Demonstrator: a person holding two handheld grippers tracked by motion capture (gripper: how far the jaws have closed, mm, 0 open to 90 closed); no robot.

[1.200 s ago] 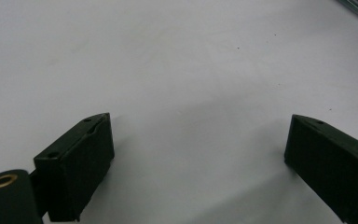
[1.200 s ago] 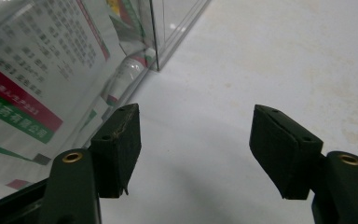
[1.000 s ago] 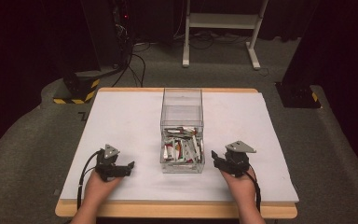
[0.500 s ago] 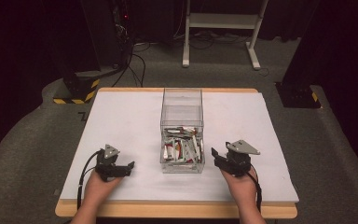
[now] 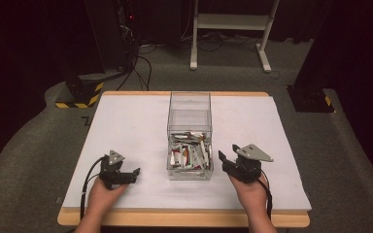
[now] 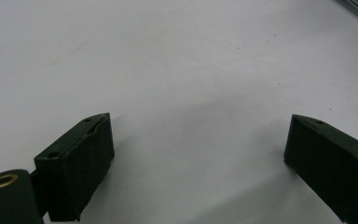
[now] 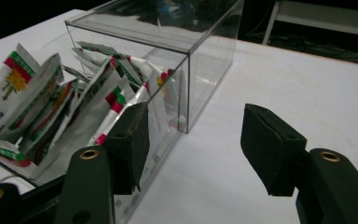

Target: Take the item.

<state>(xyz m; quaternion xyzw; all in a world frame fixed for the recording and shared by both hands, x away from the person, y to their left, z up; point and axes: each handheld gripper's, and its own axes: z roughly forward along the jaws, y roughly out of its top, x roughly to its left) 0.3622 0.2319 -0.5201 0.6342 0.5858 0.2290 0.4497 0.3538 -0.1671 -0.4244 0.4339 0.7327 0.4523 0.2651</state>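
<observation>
A clear box [image 5: 189, 138] stands upright at the middle of the white table [image 5: 126, 126], open at the top; its lower part holds a loose stack of sachets [image 5: 188, 154], red, green and white print visible through the wall. The right gripper [image 5: 224, 160] sits just beside the box's right wall near its front corner, apart from it; its jaws have just been closing, yet stand parted with nothing between them; in the right gripper view [image 7: 193, 149] the box corner [image 7: 186, 84] lies just beyond the left jaw. The left gripper [image 5: 132, 174] rests low over bare table, well left of the box; jaws wide apart and empty [image 6: 198, 161].
</observation>
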